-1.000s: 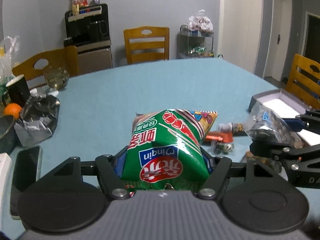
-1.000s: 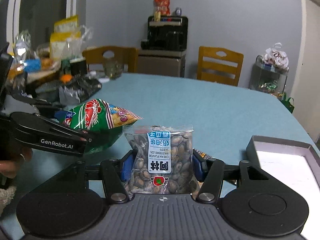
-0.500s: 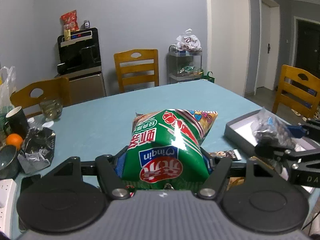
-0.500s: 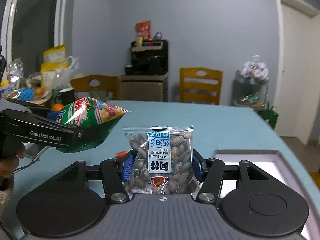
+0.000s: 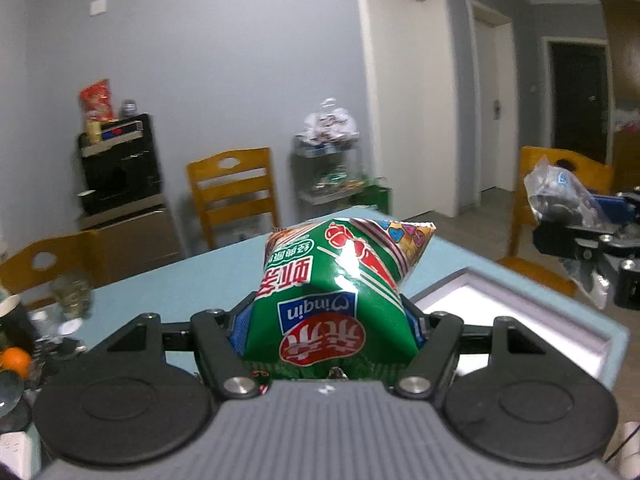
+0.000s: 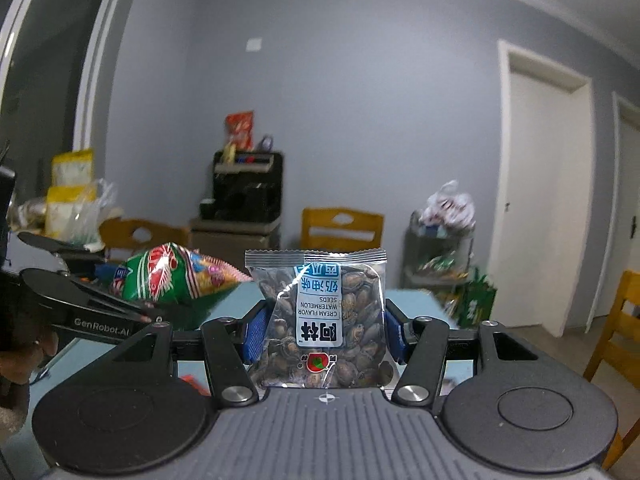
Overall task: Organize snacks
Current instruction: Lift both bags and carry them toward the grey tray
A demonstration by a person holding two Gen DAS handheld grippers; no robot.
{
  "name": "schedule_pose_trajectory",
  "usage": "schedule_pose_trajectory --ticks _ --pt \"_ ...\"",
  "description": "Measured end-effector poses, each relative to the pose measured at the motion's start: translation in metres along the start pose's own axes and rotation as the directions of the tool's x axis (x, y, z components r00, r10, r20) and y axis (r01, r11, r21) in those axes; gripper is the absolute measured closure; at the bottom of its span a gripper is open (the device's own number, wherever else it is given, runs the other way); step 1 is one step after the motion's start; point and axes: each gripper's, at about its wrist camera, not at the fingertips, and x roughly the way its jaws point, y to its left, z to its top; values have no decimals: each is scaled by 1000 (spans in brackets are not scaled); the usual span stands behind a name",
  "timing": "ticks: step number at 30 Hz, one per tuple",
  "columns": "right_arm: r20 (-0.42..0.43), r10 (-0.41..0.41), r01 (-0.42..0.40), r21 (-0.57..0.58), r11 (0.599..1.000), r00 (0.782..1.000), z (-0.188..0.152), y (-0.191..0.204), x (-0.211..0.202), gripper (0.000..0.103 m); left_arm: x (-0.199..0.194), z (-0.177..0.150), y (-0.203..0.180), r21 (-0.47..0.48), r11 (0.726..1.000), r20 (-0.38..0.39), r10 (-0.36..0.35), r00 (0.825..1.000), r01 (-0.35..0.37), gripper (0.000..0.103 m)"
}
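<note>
Since the earlier frames both grippers have been raised well clear of the blue table (image 5: 168, 280), each with its packet kept between the pads; the tabletop, which filled the views before, is now seen only as a low strip, and the open box (image 5: 520, 320) has come in beneath the right side of the left wrist view.

Positions are given relative to the open box. Furthest left of it, at the table's far left edge, an orange (image 5: 15, 362) and a dark cup (image 5: 12, 320) are noted among blurred clutter. A wooden chair (image 5: 234, 196) is seen behind the table against the grey wall.

Just left of the box, and above table level, the left gripper (image 5: 328, 328) is found partly closed, its blue pads pressed against both sides of a green snack bag (image 5: 332, 300). The bag is puffed and is held upside down, its print inverted.

The box itself is seen lying on the table's right edge, its white interior lit.

Above and to the right of the box, the right gripper (image 6: 322, 330) is found partly closed on a clear packet of watermelon seeds (image 6: 320, 312), held upright between the blue pads, label inverted. In the left wrist view that packet (image 5: 560, 200) is seen raised off the table.
</note>
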Motion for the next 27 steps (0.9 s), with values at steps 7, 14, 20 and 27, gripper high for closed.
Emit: schedule_pose_trajectory --ticks 7,14,20,27 --pt "32 -93 93 -1 996 995 10 -37 -6 45 4 53 -34 -24 993 29 -116 993 117 35" --pt "-120 -99 109 78 991 988 -16 -81 36 45 61 72 -85 7 987 -78 -159 984 160 35" --pt "-280 -87 122 108 987 956 -48 -106 83 45 127 59 -115 24 984 -191 -171 966 179 35" --pt "-389 -90 148 119 982 917 -78 -118 121 45 190 35 -145 51 981 -290 -165 943 187 35"
